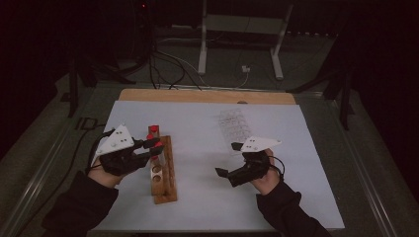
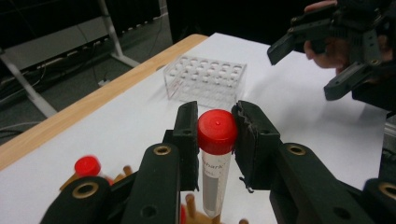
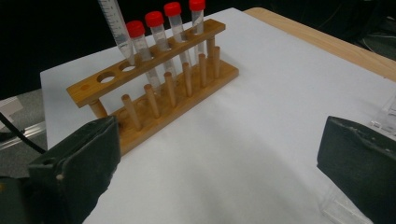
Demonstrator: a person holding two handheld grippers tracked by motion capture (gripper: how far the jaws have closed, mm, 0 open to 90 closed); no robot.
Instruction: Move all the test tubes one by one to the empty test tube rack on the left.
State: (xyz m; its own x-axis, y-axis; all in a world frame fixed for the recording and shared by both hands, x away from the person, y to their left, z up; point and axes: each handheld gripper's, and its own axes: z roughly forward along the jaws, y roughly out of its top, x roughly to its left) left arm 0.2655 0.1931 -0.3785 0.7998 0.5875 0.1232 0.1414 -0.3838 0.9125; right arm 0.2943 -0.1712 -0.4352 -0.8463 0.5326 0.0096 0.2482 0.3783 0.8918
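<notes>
Gripping a red-capped tube [image 2: 215,158] just under the cap, the left gripper [image 2: 215,135] holds it above the wooden rack [image 3: 154,88]. Tilt could snag its tip on the hole; the right gripper [image 3: 219,177] gapes empty, well apart.

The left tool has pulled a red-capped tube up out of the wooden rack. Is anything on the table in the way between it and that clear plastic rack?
Nothing visible blocks it. The left tool holds the red-capped tube above the wooden rack, and only bare white table lies between there and the clear plastic rack. The right tool, open, sits off to the side.
</notes>
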